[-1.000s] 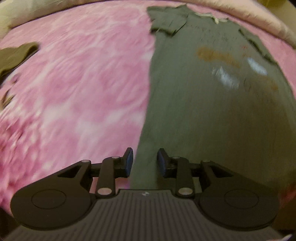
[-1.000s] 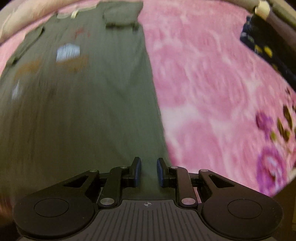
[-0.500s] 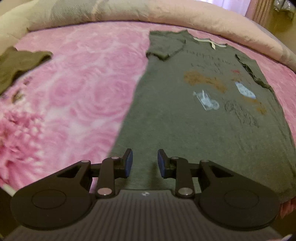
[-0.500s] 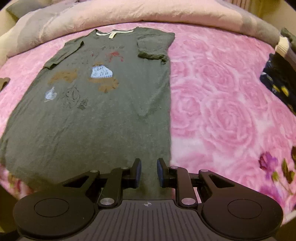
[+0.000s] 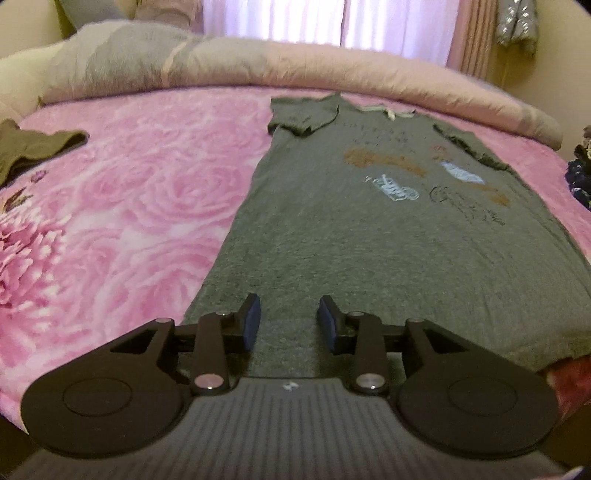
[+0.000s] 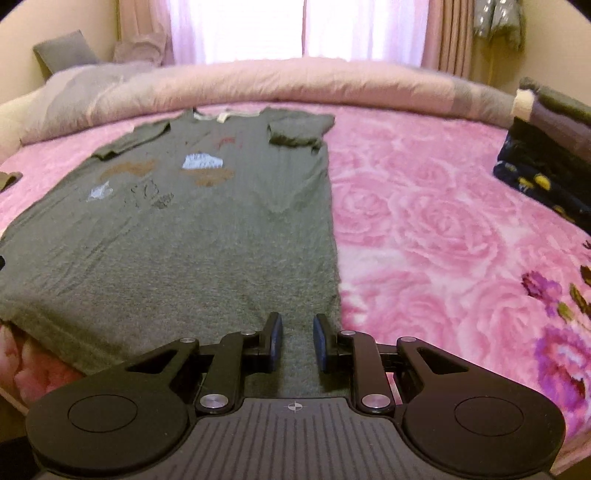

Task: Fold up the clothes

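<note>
A grey T-shirt (image 5: 369, 236) with brown and pale blue prints is lying spread flat, front up, on a pink rose-patterned bedspread (image 5: 147, 199), its collar toward the rolled duvet (image 5: 295, 70) at the far side and its hem toward the cameras. The left gripper (image 5: 290, 320) is hovering over the hem near the shirt's left side edge; its jaws are standing apart with only flat cloth showing between them, nothing pinched, and they have just been opening wider. The right gripper (image 6: 297, 341) is hovering over the hem near the shirt's right side edge (image 6: 334, 258), its jaws parted more narrowly, gripping nothing. Whether either set of fingertips is touching the fabric cannot be told. Compared with a second ago, both views are looking more level: the shirt is now showing whole and sharp rather than blurred, and the curtained window (image 6: 240, 29) is coming into sight. An olive garment (image 5: 33, 147) is lying at the far left, a dark patterned one (image 6: 546, 173) at the far right.
</note>
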{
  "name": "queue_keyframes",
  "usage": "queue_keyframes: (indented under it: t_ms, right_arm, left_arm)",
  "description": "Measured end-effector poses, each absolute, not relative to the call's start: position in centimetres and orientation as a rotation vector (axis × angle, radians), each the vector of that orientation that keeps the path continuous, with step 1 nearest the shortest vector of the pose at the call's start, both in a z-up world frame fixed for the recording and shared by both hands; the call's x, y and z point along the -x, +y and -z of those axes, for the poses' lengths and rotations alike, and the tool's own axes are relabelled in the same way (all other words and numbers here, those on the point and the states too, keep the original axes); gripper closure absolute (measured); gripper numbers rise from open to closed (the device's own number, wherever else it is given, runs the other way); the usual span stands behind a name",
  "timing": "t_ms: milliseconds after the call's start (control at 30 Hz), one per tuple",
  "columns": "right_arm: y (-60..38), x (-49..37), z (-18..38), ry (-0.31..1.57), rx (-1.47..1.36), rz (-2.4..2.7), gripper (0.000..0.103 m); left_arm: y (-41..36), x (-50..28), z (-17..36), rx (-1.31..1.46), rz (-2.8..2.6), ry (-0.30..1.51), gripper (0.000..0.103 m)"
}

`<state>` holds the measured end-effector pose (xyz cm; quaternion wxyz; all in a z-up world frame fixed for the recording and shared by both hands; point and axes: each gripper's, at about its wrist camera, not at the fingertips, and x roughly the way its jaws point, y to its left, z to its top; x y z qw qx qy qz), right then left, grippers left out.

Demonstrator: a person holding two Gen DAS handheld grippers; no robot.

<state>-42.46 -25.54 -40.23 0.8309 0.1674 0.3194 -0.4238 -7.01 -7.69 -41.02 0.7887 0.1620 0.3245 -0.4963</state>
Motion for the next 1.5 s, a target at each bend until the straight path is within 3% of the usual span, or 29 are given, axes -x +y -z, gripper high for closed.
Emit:
queue_keyframes:
  t_ms: [167, 333, 433, 500, 733, 867, 1500]
  right_arm:
    - [-23.9, 43.1, 40.6, 0.635, -0.334, 0.915, 0.082]
    - [-23.5, 41.8, 38.0, 0.789, -0.418, 0.930, 0.081]
    - [-22.1, 42.1, 35.5, 0.751, -0.501, 0.944, 0.076]
    - [-20.2, 42.5, 33.8, 0.690, -0.495, 0.984, 0.001]
    - [-13.6, 43.5, 30.2, 0.582, -0.473, 0.963, 0.001]
    - [-11.2, 44.1, 28.9, 0.560, -0.452, 0.973, 0.001]
    - [-6.4, 46.0, 26.5, 0.522, -0.398, 0.952, 0.001]
  left_arm:
    - [-5.4, 9.1, 40.2, -0.357, 1.033, 0.704, 0.072]
    - [-4.9, 10.7, 37.1, -0.424, 0.985, 0.853, 0.071]
    - [-3.8, 12.3, 34.6, -0.416, 0.938, 0.783, 0.062]
    - [-3.0, 13.5, 33.2, -0.408, 0.907, 0.744, 0.060]
    - [-0.3, 17.9, 29.9, -0.418, 0.932, 0.677, 0.058]
    - [1.1, 20.2, 28.7, -0.443, 0.945, 0.624, 0.051]
    - [4.7, 23.5, 26.1, -0.448, 0.966, 0.552, 0.050]
